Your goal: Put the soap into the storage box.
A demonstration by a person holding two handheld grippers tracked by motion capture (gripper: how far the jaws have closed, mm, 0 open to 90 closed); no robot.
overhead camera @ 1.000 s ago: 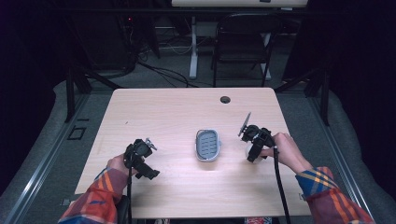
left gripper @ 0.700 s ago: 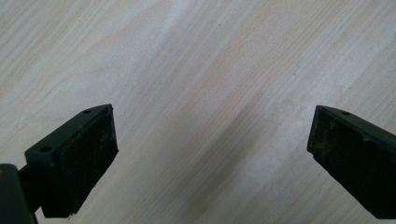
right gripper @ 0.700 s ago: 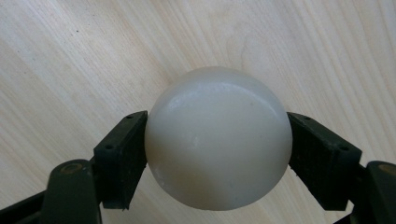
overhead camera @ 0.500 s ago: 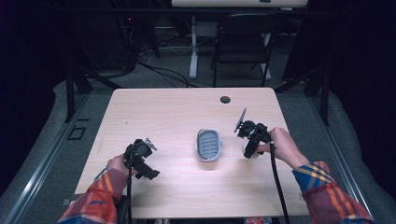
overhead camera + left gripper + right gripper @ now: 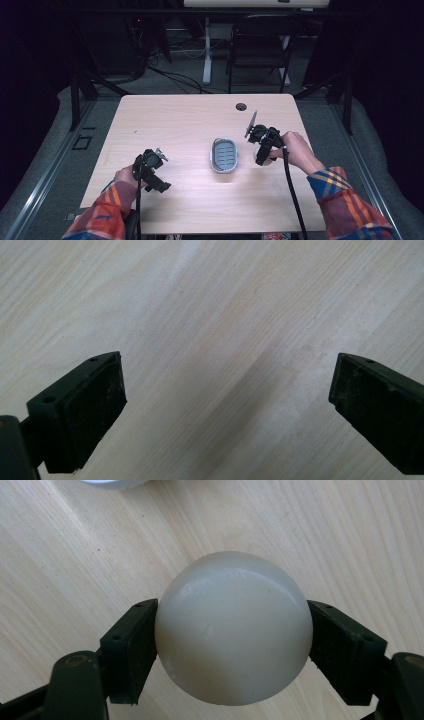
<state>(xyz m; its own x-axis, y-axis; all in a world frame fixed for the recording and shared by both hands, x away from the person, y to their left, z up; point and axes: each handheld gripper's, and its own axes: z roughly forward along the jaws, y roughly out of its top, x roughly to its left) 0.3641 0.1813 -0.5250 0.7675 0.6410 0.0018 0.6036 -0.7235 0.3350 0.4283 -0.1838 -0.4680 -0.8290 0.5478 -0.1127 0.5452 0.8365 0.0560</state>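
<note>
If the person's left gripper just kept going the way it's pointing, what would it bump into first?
Most likely the bare light wooden table top. The left gripper points down at it with its black jaws wide apart and nothing between them; how far off the wood lies is unclear.

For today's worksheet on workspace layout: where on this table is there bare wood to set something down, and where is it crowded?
Free: the whole far half of the table, bordered by the small dark hole; also the stretch between the left gripper and the grey dish. Crowded: right of the dish, where the right gripper clamps a white ball.
</note>
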